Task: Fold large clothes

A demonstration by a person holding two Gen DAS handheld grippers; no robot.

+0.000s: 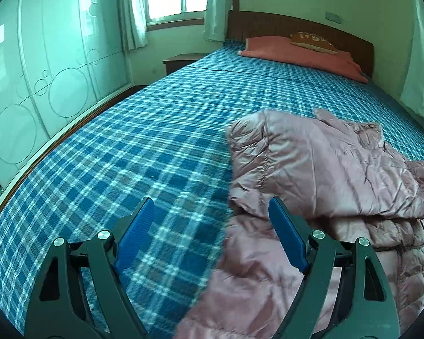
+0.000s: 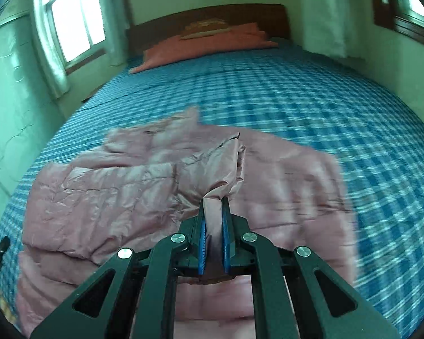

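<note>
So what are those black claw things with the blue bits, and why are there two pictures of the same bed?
Those claws are grabbers a person holds, one in each hand. Each has a little camera looking along its fingers, so you get two pictures. The left gripper is open and holds nothing; it hovers at the edge of a pink puffy jacket lying on the blue checked bed. The right gripper is shut, pinching a fold of that jacket. At the far end lies a pink pillow. They are folding the jacket.
</note>
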